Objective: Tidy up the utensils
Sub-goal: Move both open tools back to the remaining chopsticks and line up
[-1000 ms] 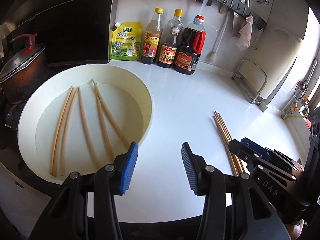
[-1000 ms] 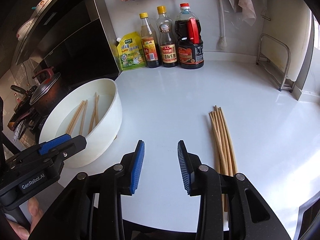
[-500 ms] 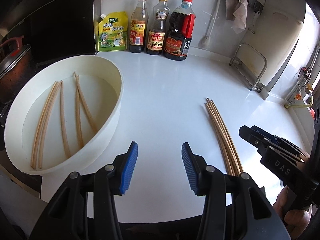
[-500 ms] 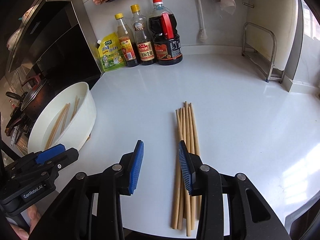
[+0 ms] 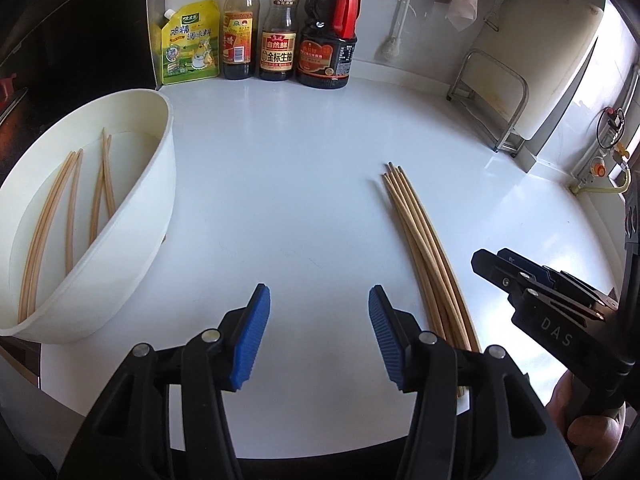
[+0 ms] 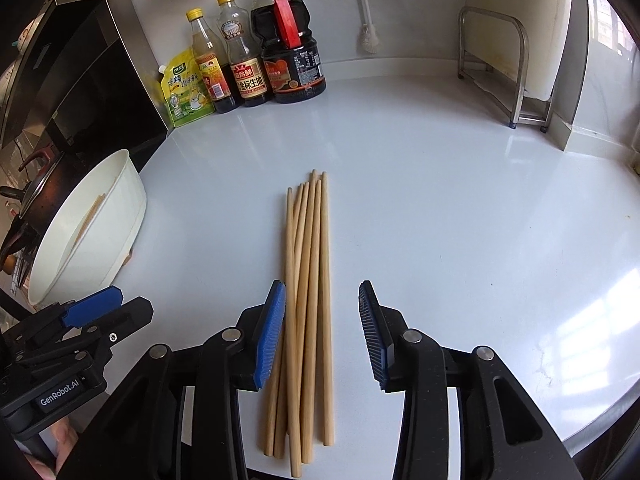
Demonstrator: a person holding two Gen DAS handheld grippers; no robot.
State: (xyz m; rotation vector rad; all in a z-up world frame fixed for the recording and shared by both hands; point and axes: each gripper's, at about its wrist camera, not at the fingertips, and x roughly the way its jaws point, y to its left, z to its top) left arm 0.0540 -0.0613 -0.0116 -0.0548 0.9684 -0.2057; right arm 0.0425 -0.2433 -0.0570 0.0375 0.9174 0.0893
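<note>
A bundle of several wooden chopsticks (image 6: 308, 280) lies on the white counter; it also shows in the left wrist view (image 5: 428, 248). My right gripper (image 6: 322, 332) is open, its blue pads straddling the bundle's near part, above it. A white basin (image 5: 120, 240) at the left holds several more chopsticks (image 5: 72, 204); it also shows in the right wrist view (image 6: 92, 232). My left gripper (image 5: 316, 332) is open and empty over bare counter between the basin and the bundle.
Sauce bottles (image 5: 280, 24) and a yellow seasoning pouch (image 5: 188, 44) stand at the back wall. A metal rack (image 6: 504, 68) with a white board stands at the back right. A dark pot (image 6: 28, 200) sits on the stove left of the basin.
Both grippers have moved right. The left one has left the basin and hangs over the counter. The right one now straddles the chopstick bundle. Both stay open.
</note>
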